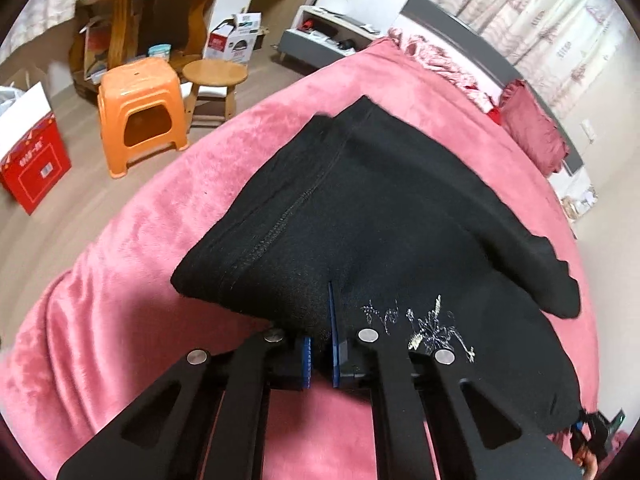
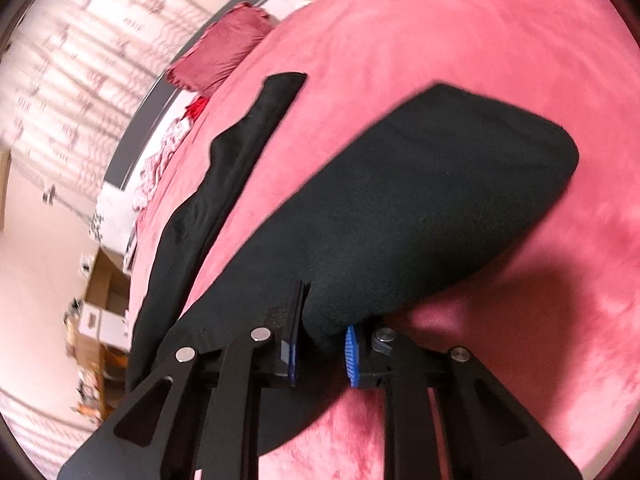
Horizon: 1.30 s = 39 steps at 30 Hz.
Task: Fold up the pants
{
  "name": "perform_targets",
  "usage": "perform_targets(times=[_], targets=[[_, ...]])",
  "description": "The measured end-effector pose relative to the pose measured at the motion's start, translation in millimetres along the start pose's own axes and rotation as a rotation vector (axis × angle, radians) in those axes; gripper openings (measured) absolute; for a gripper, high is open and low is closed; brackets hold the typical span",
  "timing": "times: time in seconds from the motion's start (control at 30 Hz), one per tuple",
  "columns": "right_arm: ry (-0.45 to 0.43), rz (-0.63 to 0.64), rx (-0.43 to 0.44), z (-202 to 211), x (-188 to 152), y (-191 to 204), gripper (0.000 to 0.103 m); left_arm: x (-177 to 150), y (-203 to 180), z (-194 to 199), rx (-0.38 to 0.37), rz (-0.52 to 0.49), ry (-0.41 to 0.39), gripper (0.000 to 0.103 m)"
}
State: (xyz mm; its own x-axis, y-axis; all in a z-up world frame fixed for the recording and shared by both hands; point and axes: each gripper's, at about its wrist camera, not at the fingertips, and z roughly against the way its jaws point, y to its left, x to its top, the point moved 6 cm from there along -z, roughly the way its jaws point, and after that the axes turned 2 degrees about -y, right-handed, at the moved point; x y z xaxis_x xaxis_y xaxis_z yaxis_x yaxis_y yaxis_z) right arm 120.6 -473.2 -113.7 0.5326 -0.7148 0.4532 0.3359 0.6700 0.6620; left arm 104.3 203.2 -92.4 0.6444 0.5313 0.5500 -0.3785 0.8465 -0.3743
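The bed (image 1: 132, 248), covered by a pink plush blanket (image 2: 460, 40), fills most of both views and serves as the reference for all positions below.

The black pants (image 1: 380, 208) lie across the middle of the bed, on top of the blanket. In the left wrist view, a stitched seam runs over the fabric away from the camera, and a silver embroidered pattern (image 1: 424, 324) sits on the portion nearest the camera. In the right wrist view, one fabric portion is raised off the bed, casting a shadow on the blanket, and a second narrow portion lies flat toward the headboard side.

A dark red pillow (image 1: 532, 132) rests at the head of the bed.

An orange stool (image 1: 140, 116) and a round wooden stool (image 1: 214, 80) stand on the floor beside the bed.

The left gripper (image 1: 320, 356) is clamped on an edge of the pants; fabric fills the gap between its blue pads (image 1: 333, 344).

The right gripper (image 2: 320, 350) is clamped on a thick fold of the pants, with fabric bulging between its blue pads (image 2: 352, 354).
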Motion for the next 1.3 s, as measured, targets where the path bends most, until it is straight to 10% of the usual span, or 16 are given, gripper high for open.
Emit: perform_targets(times=[0.7,0.83,0.97,1.1,1.2,1.3], targets=[[0.121,-0.061,-0.003,43,-59,-71,0.023,-87,67,48,0.034,0.030,0.233,0.007],[0.075,-0.114,0.051,51,-44,-81,0.053,-81,74,63,0.052,0.053,0.177,0.030],[-0.007,-0.229,0.031,62,-20,-115,0.054,-64,83,87,0.121,0.079,0.044,0.036],[-0.050,-0.323,0.020,58,8,-139,0.051,-45,61,92,0.135,-0.014,-0.045,0.036],[-0.060,-0.306,-0.054,53,31,-142,0.020,-40,32,78,0.132,-0.096,-0.048,0.036],[-0.053,-0.233,-0.082,54,43,-127,0.011,-37,2,62,0.101,-0.136,-0.053,0.036]])
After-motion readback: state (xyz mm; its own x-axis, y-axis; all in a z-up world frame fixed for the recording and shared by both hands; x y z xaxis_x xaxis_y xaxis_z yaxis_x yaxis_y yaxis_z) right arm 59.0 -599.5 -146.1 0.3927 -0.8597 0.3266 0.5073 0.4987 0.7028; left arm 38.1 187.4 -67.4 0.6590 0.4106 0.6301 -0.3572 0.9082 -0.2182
